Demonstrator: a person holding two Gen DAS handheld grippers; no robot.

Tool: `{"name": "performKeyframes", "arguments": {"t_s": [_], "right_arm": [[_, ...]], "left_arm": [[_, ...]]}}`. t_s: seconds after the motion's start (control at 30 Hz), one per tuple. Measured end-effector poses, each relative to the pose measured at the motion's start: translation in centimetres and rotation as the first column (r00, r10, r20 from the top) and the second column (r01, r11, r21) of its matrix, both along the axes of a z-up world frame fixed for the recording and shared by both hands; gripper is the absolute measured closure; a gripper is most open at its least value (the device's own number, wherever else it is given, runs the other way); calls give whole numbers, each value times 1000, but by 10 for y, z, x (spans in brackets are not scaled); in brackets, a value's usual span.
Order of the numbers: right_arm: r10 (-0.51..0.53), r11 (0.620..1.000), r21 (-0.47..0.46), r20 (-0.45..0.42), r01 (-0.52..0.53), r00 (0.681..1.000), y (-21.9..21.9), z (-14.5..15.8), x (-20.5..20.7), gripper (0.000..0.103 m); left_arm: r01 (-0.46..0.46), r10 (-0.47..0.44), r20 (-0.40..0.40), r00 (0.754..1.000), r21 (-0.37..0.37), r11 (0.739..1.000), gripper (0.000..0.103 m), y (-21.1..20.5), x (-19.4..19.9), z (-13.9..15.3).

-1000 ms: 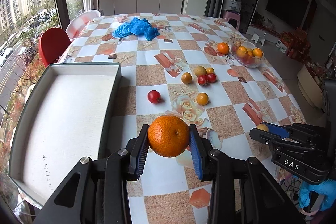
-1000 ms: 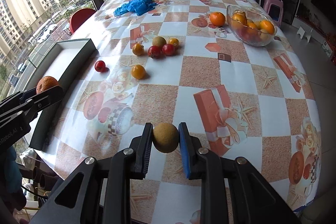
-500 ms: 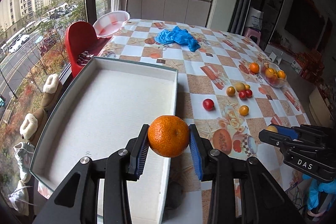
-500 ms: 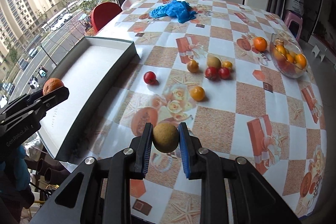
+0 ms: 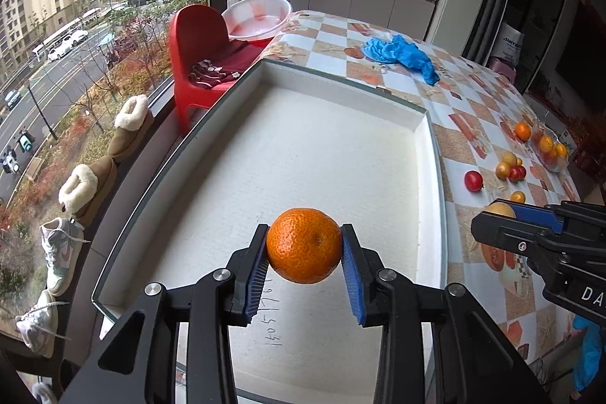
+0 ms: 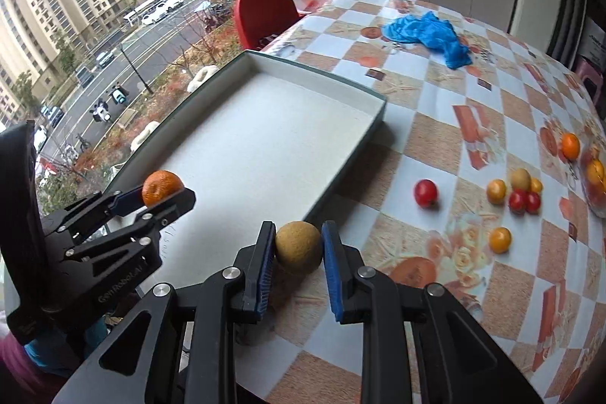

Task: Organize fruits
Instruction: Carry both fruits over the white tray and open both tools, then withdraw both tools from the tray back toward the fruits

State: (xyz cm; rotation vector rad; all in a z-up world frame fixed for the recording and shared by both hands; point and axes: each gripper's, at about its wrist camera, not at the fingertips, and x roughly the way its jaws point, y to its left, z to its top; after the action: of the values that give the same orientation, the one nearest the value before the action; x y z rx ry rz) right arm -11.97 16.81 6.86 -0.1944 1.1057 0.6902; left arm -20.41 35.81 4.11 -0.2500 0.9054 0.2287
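My left gripper (image 5: 305, 258) is shut on an orange mandarin (image 5: 303, 245) and hangs over the near part of a white shallow tray (image 5: 322, 154). My right gripper (image 6: 298, 254) is shut on a round tan-brown fruit (image 6: 298, 245), above the tablecloth just off the tray's near right corner (image 6: 314, 211). In the right wrist view the left gripper (image 6: 163, 197) with its mandarin (image 6: 162, 186) shows at the left over the tray. Loose fruits lie on the table: a red one (image 6: 426, 192), yellow ones (image 6: 500, 239) and a small cluster (image 6: 520, 192).
A glass bowl of oranges (image 5: 551, 150) stands at the far right, with one orange (image 6: 570, 145) beside it. Blue gloves (image 6: 428, 35) lie crumpled at the back of the table. A red chair (image 5: 197, 44), a pink basin and shoes sit by the window at left.
Both grippers have swung left with their fruits. The left one went from above the tablecloth to over the tray; the right one came up to the tray's near corner.
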Motion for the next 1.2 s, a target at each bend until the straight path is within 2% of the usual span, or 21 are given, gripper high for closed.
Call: {"name": "performKeyframes", "arguments": {"t_s": [0.23,0.47,0.63,0.73,0.8,0.87,0.9,0.93,1.03,1.07,1.2], "right_arm": [[86,996,-17,-38,-86,996,40,-18,-10,76],[98,994,-50,-68,-101,993,47,-30,-9,76],[89,994,-59,-76,-94,993,42,-34,-7,61],[83,995,-54,-65,-87,994,39,-31,-7,52],[79,996,-44,-46,-81,996,36,-25,-6,41],[52,997,-55,-6,-52,999,31,-19,-4,20],[34,998,-56,14,-33,999,27,-15,-2,17],[23,999,-45,19,-22,1000,22,-12,0,17],[-15,1000,-25,20,16,1000,6,-6,6,10],[-30,999,-28,30,31,999,0,-5,8,2],[-93,994,-43,92,98,991,-27,-1,14,0]], "left_arm": [[-15,14,-37,999,-4,1000,65,9,-3,-16],[-7,7,-54,999,2,1000,65,8,-3,-21],[-12,13,-47,999,22,1000,63,6,-5,-20],[-41,43,-47,998,25,999,49,10,-7,-19],[-61,62,-42,997,20,998,45,13,-9,-16],[-92,93,-41,995,17,996,28,17,-10,-14],[-109,109,-36,993,12,994,12,18,-11,-13],[-118,118,-20,993,2,993,9,19,-13,-10],[-104,104,0,995,5,995,9,11,-12,-2],[-90,90,0,996,12,996,9,6,-10,1],[-33,32,14,999,34,999,9,-15,-4,13]]}}
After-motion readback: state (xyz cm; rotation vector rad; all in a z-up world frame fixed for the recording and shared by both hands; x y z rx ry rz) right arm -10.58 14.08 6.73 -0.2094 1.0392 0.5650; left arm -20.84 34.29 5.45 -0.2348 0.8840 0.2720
